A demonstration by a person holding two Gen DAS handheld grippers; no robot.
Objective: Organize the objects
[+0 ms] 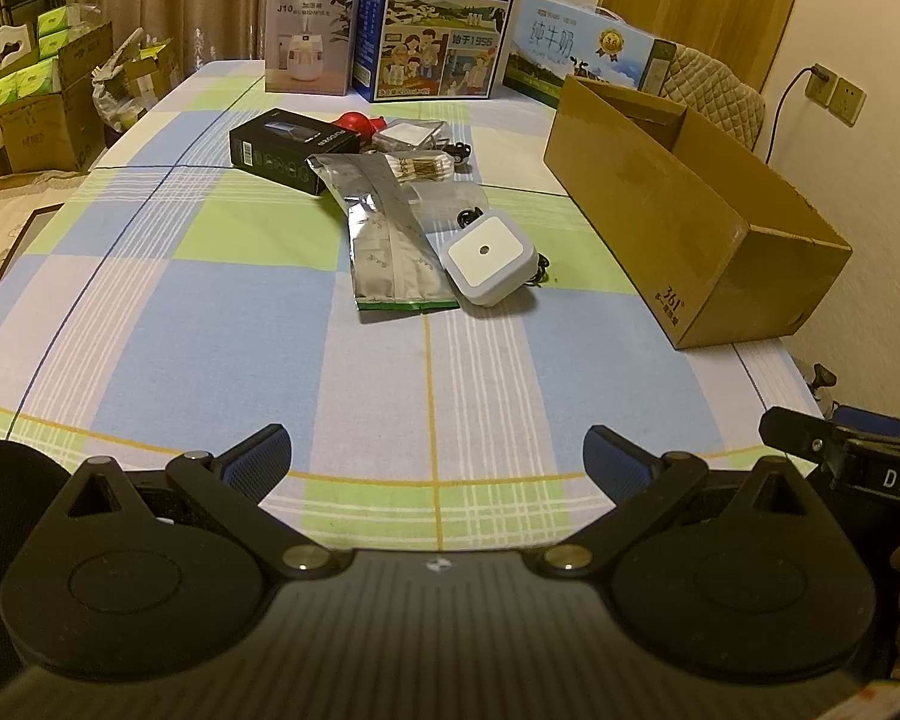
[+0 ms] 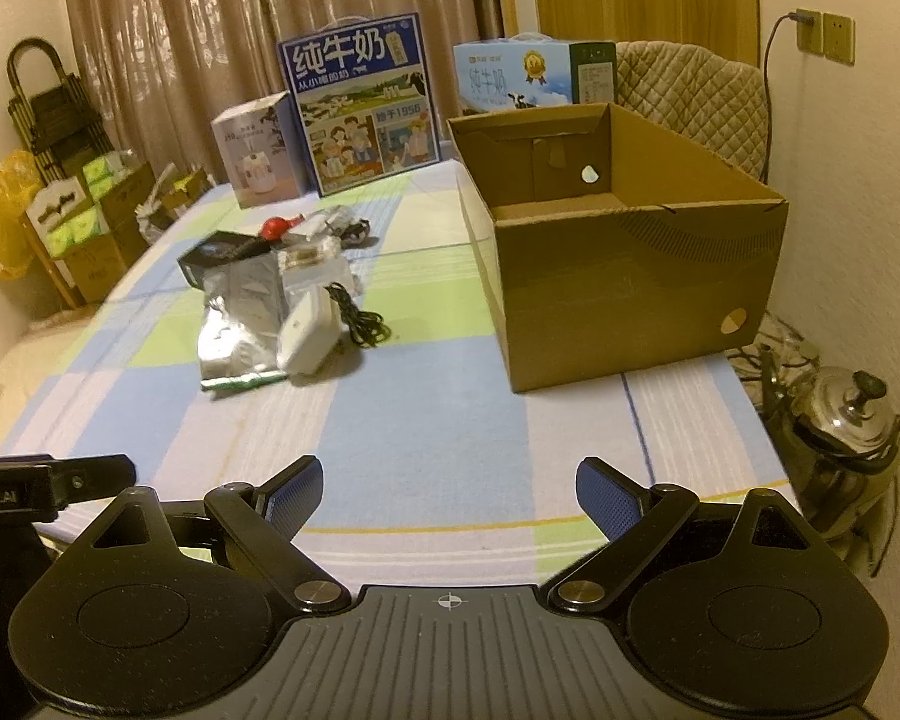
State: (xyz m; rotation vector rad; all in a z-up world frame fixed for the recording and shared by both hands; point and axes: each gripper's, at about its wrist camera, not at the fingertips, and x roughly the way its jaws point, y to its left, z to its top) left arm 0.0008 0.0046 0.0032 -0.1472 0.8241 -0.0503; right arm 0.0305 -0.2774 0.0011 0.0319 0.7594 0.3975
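A pile of small items lies mid-table: a white square device, silver foil packets, a black box, a red object and a black cable. An open empty cardboard box stands to their right. My left gripper is open and empty above the near table edge. My right gripper is open and empty, also near the front edge.
Two milk cartons and a white appliance box stand at the table's far edge. A checked cloth covers the table. A metal kettle sits off the right edge. A padded chair stands behind the box.
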